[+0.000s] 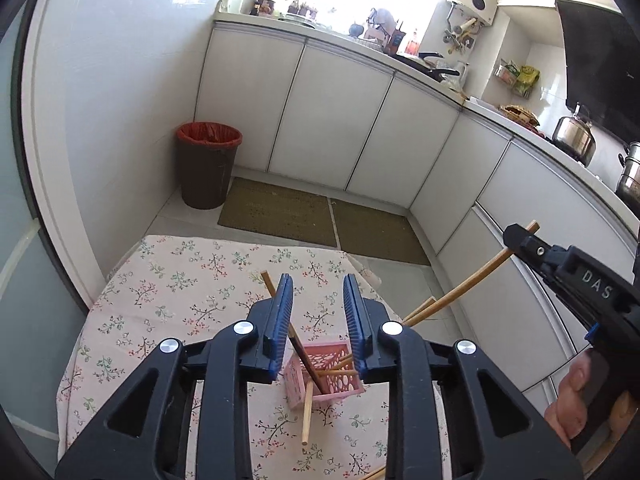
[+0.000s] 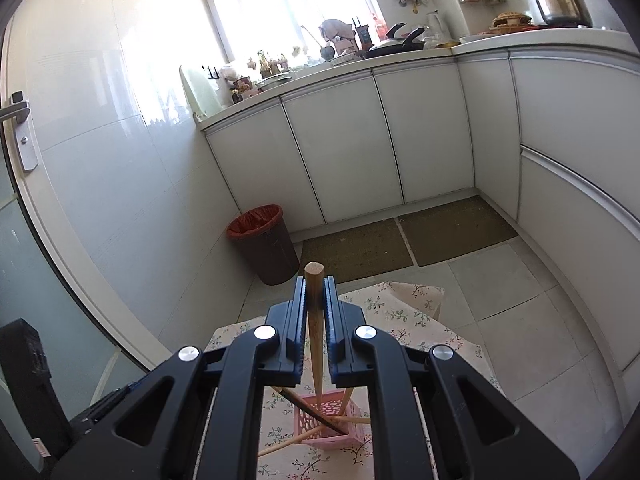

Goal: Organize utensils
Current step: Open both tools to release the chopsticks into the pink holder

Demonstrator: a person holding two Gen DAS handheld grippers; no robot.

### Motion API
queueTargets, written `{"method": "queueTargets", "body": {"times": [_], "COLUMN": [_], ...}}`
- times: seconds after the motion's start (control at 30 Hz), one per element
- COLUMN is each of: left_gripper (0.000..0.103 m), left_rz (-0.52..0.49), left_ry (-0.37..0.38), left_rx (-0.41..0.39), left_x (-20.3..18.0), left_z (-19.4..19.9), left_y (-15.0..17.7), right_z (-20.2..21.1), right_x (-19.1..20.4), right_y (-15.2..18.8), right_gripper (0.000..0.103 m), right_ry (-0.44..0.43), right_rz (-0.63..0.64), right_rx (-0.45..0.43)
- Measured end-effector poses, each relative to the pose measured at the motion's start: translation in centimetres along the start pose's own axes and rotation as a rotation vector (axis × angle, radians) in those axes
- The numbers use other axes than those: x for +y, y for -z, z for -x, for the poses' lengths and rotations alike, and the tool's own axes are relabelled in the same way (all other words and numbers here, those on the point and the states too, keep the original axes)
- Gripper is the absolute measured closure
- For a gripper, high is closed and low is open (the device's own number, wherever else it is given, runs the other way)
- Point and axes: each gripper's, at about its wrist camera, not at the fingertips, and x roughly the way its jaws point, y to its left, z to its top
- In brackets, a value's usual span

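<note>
A pink perforated basket (image 1: 328, 376) stands on the floral tablecloth (image 1: 180, 280) and holds several chopsticks leaning out of it. My left gripper (image 1: 316, 304) is open and empty above the basket. My right gripper (image 2: 316, 300) is shut on a wooden chopstick (image 2: 314, 340) that points down into the basket (image 2: 328, 424). In the left wrist view the right gripper (image 1: 520, 236) is at the right with that chopstick (image 1: 472, 284) slanting toward the basket. One light chopstick (image 1: 307, 416) lies on the cloth against the basket.
A brown bin with a red liner (image 1: 208, 164) stands on the floor by the wall. White cabinets (image 1: 340, 120) and a cluttered counter run behind. Two mats (image 1: 280, 212) lie on the floor beyond the table's far edge.
</note>
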Motion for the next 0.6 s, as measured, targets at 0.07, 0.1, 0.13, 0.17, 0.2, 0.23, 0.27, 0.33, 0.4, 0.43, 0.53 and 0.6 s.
{"method": "queueTargets", "body": {"times": [0.07,0.1,0.13,0.17,0.2,0.23,0.27,0.33,0.4,0.43,0.53,0.6], "left_gripper": [0.078,0.078,0.077,0.077,0.077,0.077,0.076,0.075,0.075,0.075,0.073,0.066], "left_rz": [-0.002,0.004,0.012,0.017,0.02,0.026,0.029,0.029,0.03,0.026,0.01,-0.007], "left_ry": [-0.011,-0.015,-0.016,-0.02,-0.029,-0.043,-0.056,-0.068,-0.068,-0.065,-0.044,-0.033], "left_rx": [-0.001,0.002,0.006,0.013,0.016,0.015,0.012,0.005,-0.004,-0.005,-0.008,-0.015], "left_x": [0.1,0.2,0.4,0.6,0.8,1.0,1.2,1.6,1.9,1.9,1.4,0.7], "left_z": [0.0,0.0,-0.1,-0.2,-0.2,-0.1,0.0,0.5,1.0,1.2,1.9,2.6], "left_y": [-0.1,-0.1,-0.1,-0.1,-0.1,-0.1,-0.1,-0.2,-0.2,-0.2,-0.1,0.2], "right_z": [-0.8,-1.2,-1.7,-2.2,-2.8,-3.4,-3.7,-3.5,-2.2,-1.4,1.0,2.4], "right_x": [0.4,0.5,0.7,0.8,1.0,1.3,1.4,1.7,1.9,2.0,2.3,2.4], "right_y": [0.3,0.5,0.8,1.1,1.4,1.4,1.4,1.1,0.5,0.4,0.4,0.8], "right_gripper": [0.094,0.094,0.094,0.093,0.091,0.091,0.091,0.091,0.091,0.091,0.082,0.073], "right_ry": [0.002,0.0,-0.006,-0.01,-0.009,-0.008,-0.006,0.006,0.019,0.029,0.068,0.09], "right_rz": [0.008,0.011,0.014,0.02,0.027,0.035,0.039,0.044,0.06,0.072,0.109,0.125], "right_rx": [0.015,0.022,0.027,0.03,0.034,0.041,0.045,0.036,0.008,-0.008,-0.05,-0.067]}}
